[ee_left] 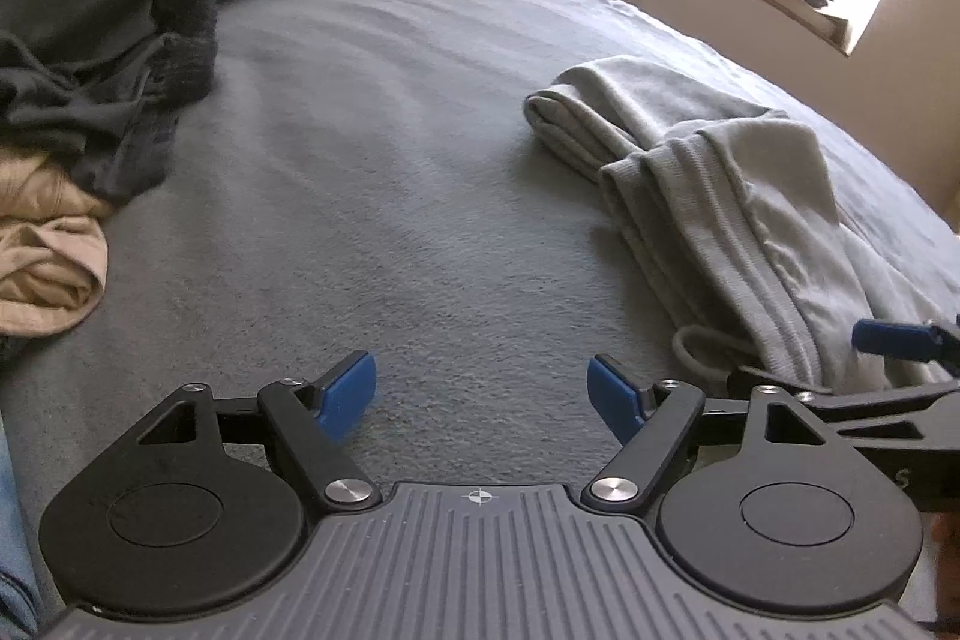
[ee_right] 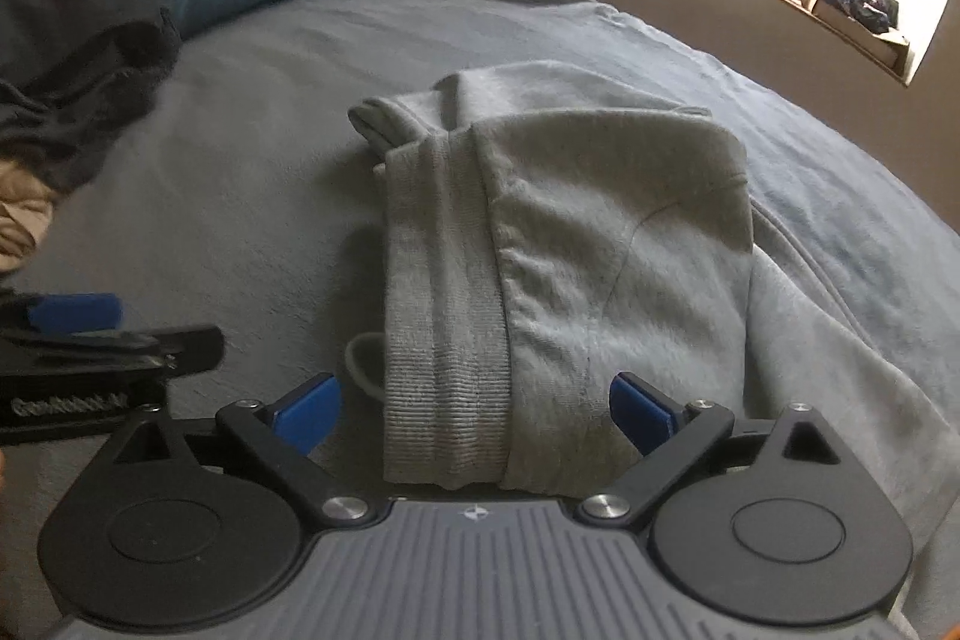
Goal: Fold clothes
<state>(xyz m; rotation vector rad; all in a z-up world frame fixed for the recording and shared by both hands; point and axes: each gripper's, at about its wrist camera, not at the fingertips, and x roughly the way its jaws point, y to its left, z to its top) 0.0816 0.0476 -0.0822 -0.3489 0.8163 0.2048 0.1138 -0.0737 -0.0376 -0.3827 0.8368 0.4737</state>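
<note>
The gray pants [ee_right: 558, 268] lie partly folded on the bed [ee_right: 252, 172]. Both the right gripper [ee_right: 474, 412] and left gripper [ee_left: 480, 394] are wide apart, holding nothing. Grab both near corners evenly, then fold slowly.

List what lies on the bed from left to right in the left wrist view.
Tan garment → dark clothes pile → bare grey bedsheet → grey sweatpants → tip of the right gripper.

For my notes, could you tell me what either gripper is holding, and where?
Nothing: left gripper open over bare bed sheet; right gripper open around grey sweatpants, pads not touching.
</note>
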